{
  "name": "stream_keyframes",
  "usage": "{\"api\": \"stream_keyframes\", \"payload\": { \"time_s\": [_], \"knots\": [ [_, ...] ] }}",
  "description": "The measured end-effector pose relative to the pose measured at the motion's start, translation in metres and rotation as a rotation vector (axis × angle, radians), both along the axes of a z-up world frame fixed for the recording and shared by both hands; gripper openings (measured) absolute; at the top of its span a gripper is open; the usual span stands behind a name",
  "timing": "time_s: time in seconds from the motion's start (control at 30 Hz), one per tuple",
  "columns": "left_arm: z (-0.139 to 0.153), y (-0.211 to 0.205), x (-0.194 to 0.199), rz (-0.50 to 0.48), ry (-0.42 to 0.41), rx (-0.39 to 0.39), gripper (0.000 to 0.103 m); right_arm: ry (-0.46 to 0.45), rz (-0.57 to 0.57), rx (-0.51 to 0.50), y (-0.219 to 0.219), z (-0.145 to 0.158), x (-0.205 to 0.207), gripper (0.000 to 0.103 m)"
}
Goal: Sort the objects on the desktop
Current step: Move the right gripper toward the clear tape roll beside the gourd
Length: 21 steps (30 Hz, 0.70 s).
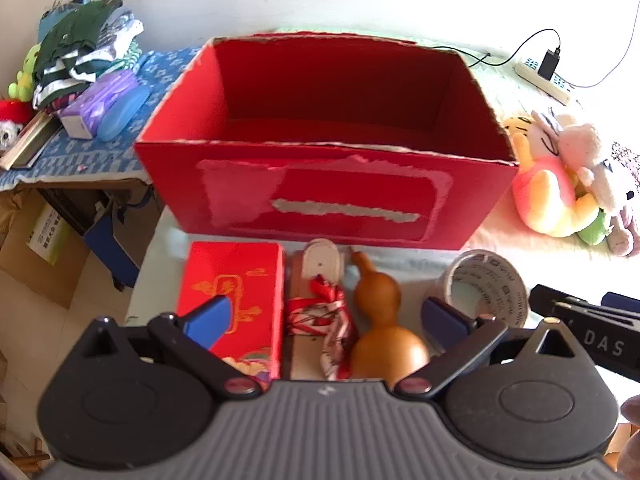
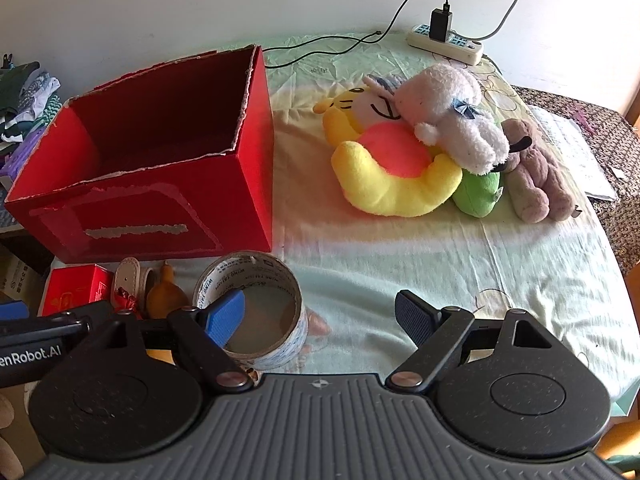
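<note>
A big open red cardboard box [image 1: 324, 184] [image 2: 160, 200] stands on the pale sheet, nothing visible inside. In front of it lie a small red packet [image 1: 236, 300] [image 2: 76, 288], a brown strap item with a red-white cloth [image 1: 320, 316] [image 2: 128, 280], a brown gourd [image 1: 380, 320] [image 2: 164, 296] and a roll of tape [image 1: 486, 284] [image 2: 260, 312]. My left gripper [image 1: 324, 316] hangs open above the strap and gourd, touching nothing. My right gripper [image 2: 320, 316] is open too, its left finger [image 2: 224, 316] over the tape roll's hole.
A pile of plush toys [image 2: 420, 152] [image 1: 568, 184] lies right of the box. A power strip [image 2: 444, 40] with a charger and cables sits by the wall. Folded clothes [image 1: 84, 52] and a purple pack [image 1: 100, 100] rest on a blue-patterned side table left.
</note>
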<state>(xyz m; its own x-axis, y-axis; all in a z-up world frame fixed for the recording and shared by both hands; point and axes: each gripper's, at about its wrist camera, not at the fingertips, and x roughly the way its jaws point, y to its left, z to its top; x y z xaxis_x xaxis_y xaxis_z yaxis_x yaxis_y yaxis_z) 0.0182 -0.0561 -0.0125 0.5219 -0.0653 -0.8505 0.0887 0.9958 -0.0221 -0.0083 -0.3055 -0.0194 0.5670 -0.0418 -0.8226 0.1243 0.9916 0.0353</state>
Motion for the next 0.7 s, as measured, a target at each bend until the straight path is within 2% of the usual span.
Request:
{"api": "stream_keyframes", "payload": {
  "time_s": [0.3,0.5,0.7],
  "knots": [
    [0.001,-0.025,0.001,-0.028,0.008,0.004,0.102,0.018,0.064,0.015,-0.017,-0.003,0.012,0.085],
    [-0.004,-0.03,0.001,0.01,0.05,0.001,0.102,0.047,0.114,0.033,-0.024,-0.007,0.02,0.084],
    [0.0,-0.008,-0.01,0.067,0.087,0.032,0.102,0.045,0.251,0.062,-0.016,0.0,0.02,0.084]
  ]
}}
